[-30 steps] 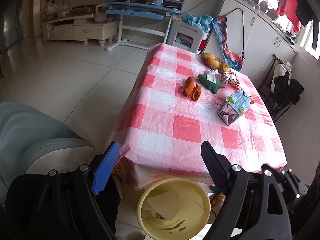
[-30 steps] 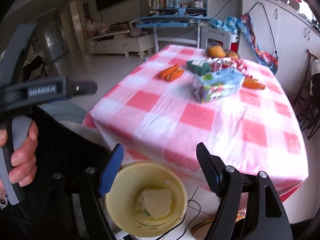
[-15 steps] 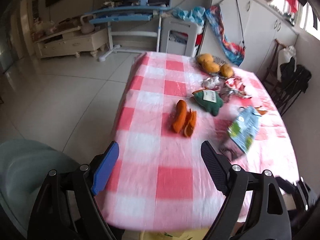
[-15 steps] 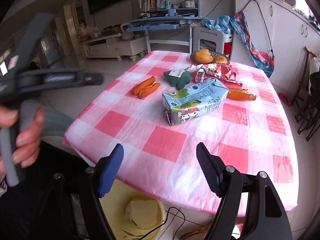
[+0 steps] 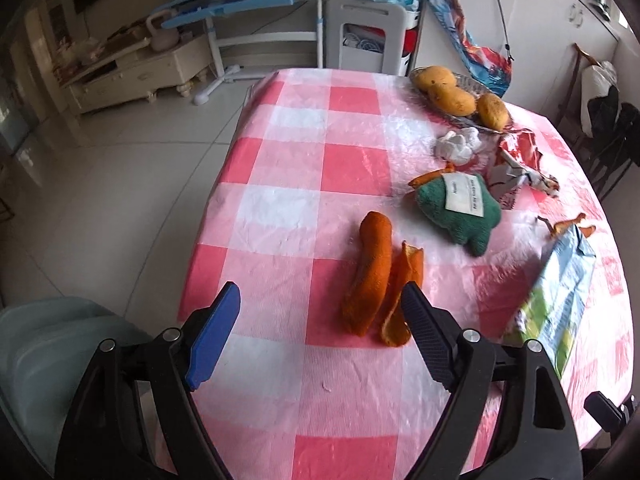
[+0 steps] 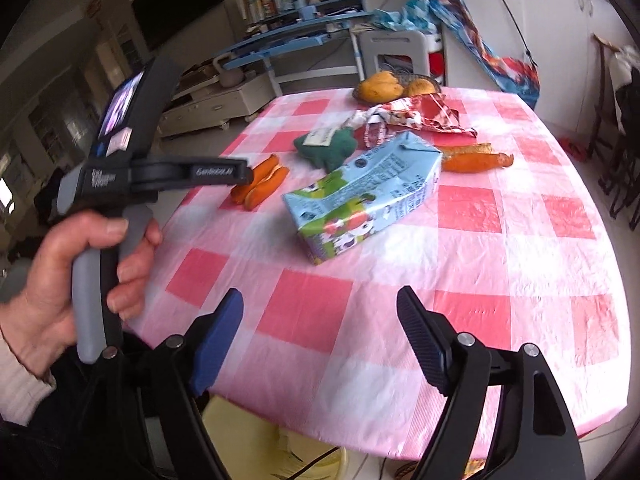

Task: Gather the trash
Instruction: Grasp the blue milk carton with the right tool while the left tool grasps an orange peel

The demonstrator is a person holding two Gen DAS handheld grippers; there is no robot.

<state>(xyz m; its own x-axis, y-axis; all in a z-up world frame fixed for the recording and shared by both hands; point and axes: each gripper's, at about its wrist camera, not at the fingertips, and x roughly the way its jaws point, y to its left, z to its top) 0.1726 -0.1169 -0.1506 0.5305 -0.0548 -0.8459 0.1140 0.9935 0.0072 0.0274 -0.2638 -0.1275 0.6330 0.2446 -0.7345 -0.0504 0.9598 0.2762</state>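
- The left gripper [image 5: 320,308] hovers with its jaws spread wide and empty, the orange peel pieces [image 5: 378,278] just ahead.
- The right gripper [image 6: 320,312] is likewise released over the checked tablecloth [image 6: 500,248], near the milk carton [image 6: 364,196].
- A yellow bin [image 6: 248,440] sits below the table's near edge.

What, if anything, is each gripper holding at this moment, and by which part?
Nothing is held. The left gripper is open above the tablecloth beside the orange peel; the right gripper is open, short of the milk carton.
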